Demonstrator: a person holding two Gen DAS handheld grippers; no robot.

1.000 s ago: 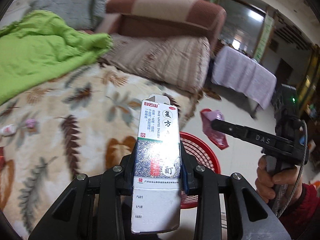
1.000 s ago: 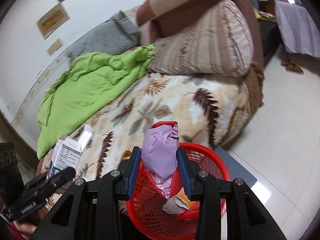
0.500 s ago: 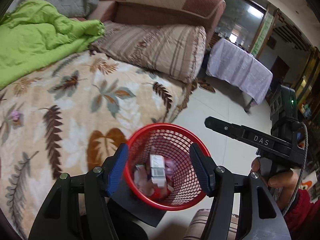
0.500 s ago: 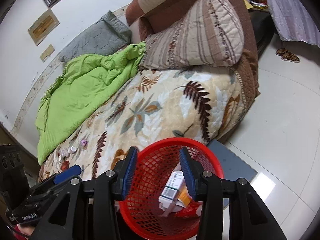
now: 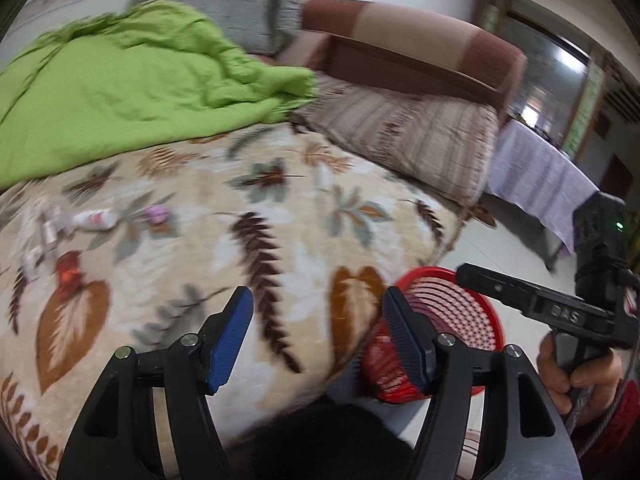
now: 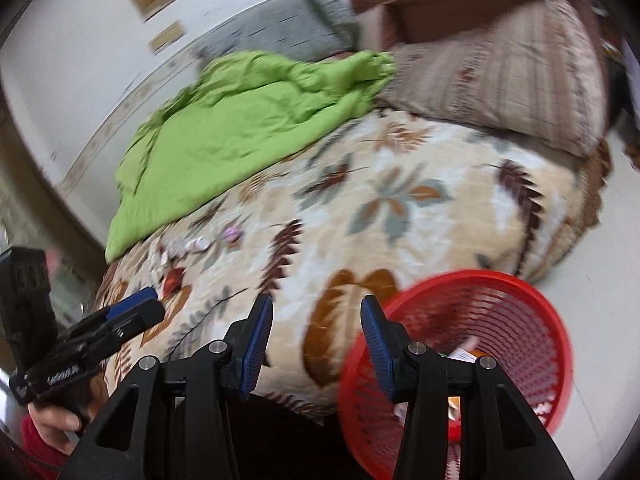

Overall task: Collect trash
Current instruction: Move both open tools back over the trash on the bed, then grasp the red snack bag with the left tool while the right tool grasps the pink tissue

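Left gripper (image 5: 316, 340): carton released, jaws just opened further, wide, empty. Right gripper (image 6: 316, 344): pouch released, jaws just opened further, moderately apart, empty. Both swung off red basket (image 6: 532, 300) toward bed (image 5: 304, 216). Remaining trash (image 5: 96, 218): on bed, well apart from basket.

Left gripper (image 5: 318, 332) and right gripper (image 6: 317, 344), jaws just opening, empty

Empty left hand-held gripper (image 5: 318, 334) over leaf-patterned bedspread (image 5: 280, 216)

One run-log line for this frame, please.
left gripper: open, empty | right gripper: open, empty | basket: holds trash, on floor by bed | scraps: on blanket
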